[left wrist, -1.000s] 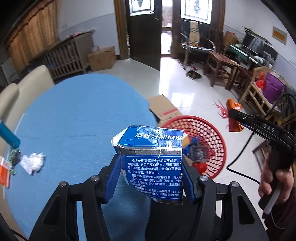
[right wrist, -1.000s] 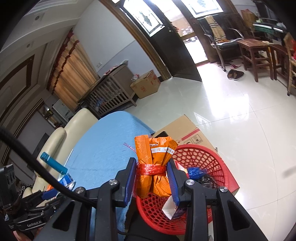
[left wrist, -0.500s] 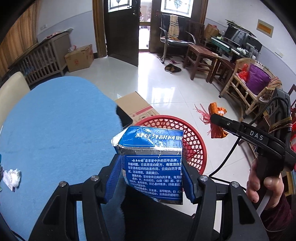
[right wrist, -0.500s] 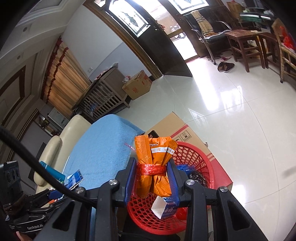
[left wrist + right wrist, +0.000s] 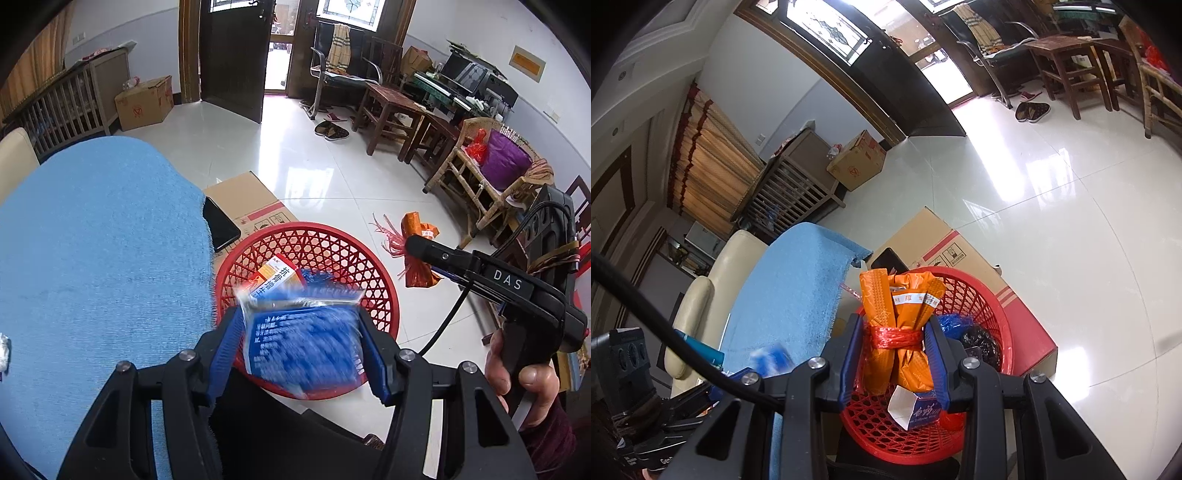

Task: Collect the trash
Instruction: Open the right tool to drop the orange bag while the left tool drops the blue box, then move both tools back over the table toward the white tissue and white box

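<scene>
Two grippers over the round red plastic mesh basket [image 5: 314, 243], lower centre of both frames. Left gripper [image 5: 301, 350]: jaws parted, motion-blurred blue printed carton [image 5: 303, 343] between the pads, contact unclear. Right gripper [image 5: 894, 360]: jaws clamped on the orange wrapper bundle tied with red string [image 5: 899, 325], right above the basket

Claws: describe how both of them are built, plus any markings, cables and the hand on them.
Both the left claw and the right claw have black angular frames with silver screws and blue ribbed pads. From the left view, the right one reads "DAS" in white, trails a black cable, and is held by a bare hand in a dark red sleeve.
</scene>
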Demonstrator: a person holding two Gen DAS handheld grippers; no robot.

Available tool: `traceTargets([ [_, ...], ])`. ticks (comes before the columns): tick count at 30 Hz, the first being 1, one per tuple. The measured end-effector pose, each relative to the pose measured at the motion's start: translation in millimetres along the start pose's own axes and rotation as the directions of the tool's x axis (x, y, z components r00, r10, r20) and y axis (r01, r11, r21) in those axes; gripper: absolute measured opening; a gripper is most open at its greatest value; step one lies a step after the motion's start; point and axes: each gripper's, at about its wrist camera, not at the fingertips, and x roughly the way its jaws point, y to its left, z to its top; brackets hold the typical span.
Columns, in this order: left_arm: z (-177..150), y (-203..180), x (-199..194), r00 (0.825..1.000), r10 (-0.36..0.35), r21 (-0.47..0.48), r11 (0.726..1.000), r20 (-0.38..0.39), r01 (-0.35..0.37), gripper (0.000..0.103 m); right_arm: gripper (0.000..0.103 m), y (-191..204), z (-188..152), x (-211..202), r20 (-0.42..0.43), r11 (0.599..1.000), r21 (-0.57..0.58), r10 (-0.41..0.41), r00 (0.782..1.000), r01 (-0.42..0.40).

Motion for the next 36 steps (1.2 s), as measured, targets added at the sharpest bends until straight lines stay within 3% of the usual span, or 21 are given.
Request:
traceTargets([
  [8, 0, 10, -4, 0.999, -0.031, -0.045, 0.998, 0.033, 0.033, 0.066, 0.037, -4, 1, 10, -0.044, 0.998, 0.057, 0.014, 0.999, -0.012],
  [10, 0, 15, -9, 0.999, -0.017, -0.06, 0.998, 0.049, 0.02, 0.066, 0.043, -5, 1, 12, -0.055, 0.997, 0.072, 0.02, 0.998, -0.016],
  [11, -1, 17, -12, 0.998, -0.01, -0.067, 0.998, 0.056, 0.014, 0.066, 0.058, -5, 2, 13, -0.063, 0.997, 0.079, 0.025, 0.998, -0.02],
  [12, -1, 20, -14, 0.998, -0.001, -0.074, 0.997, 0.061, 0.006, 0.066, 0.064, -4, 3, 12, -0.063, 0.996, 0.084, 0.031, 0.998, -0.026],
  [19, -22, 52, -46, 0.985, 0.12, -0.121, 0.987, 0.121, -0.105, 0.067, 0.064, 10, 5, 3, -0.02, 0.998, 0.036, 0.047, 0.999, -0.046],
  [22, -44, 72, -62, 0.965, 0.223, -0.147, 0.968, 0.138, -0.202, 0.067, 0.064, 16, 6, 1, -0.016, 0.999, 0.017, 0.049, 0.999, -0.049],
  [25, -68, 95, -80, 0.932, 0.337, -0.173, 0.934, 0.133, -0.313, 0.067, 0.064, 23, 5, 4, -0.021, 0.999, -0.003, 0.051, 0.998, -0.051],
  [28, -98, 127, -99, 0.884, 0.452, -0.229, 0.879, 0.12, -0.418, 0.068, 0.064, 31, 2, 9, -0.037, 0.998, -0.015, 0.057, 0.998, -0.057],
  [31, -126, 161, -114, 0.846, 0.526, -0.307, 0.822, 0.088, -0.479, 0.068, 0.064, 45, -2, 15, -0.06, 0.997, -0.052, 0.057, 0.997, -0.061],
  [36, -164, 209, -131, 0.809, 0.588, -0.435, 0.732, 0.014, -0.524, 0.068, 0.064, 78, -15, 29, -0.1, 0.988, -0.135, 0.06, 0.993, -0.074],
])
